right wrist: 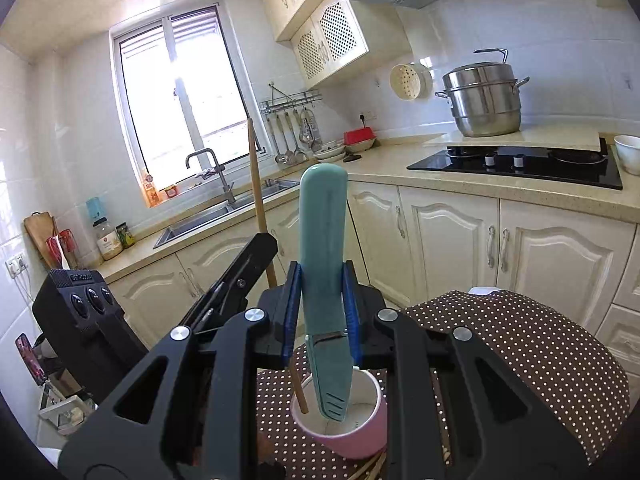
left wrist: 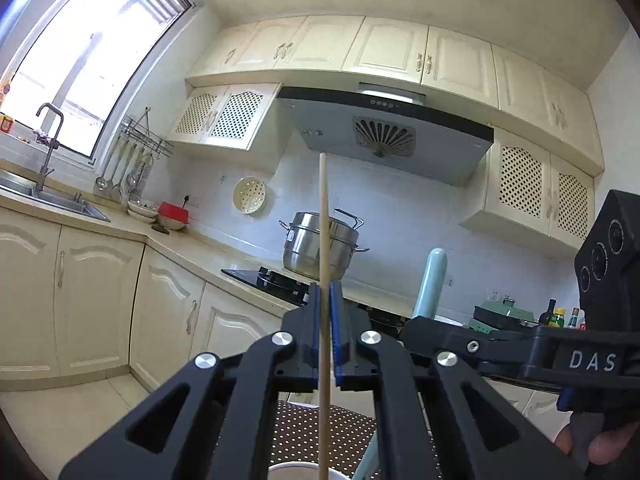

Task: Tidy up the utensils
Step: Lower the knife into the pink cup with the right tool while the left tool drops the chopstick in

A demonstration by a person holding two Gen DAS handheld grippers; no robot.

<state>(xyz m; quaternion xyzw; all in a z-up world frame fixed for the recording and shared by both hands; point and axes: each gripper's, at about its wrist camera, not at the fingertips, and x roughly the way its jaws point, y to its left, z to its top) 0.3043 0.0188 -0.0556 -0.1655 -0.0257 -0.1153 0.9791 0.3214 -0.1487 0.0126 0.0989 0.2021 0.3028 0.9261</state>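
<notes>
Left gripper (left wrist: pixel 325 292): pads pressed together on a wooden chopstick (left wrist: pixel 323 216), which stands upright between them.
Chopstick position: lower end inside the pink cup (right wrist: pixel 362 436), leaning on the rim at 9 o'clock.
Right gripper (right wrist: pixel 322 280): pinching a teal knife (right wrist: pixel 323 240), handle pointing to 12 o'clock.
Knife position: sheathed blade down in the cup.
Cup position: on a dotted brown cloth (right wrist: pixel 520 344), directly below both grippers.
Background: steel steamer pot (right wrist: pixel 482 100) at 2 o'clock beside the hob (right wrist: pixel 516 168).
</notes>
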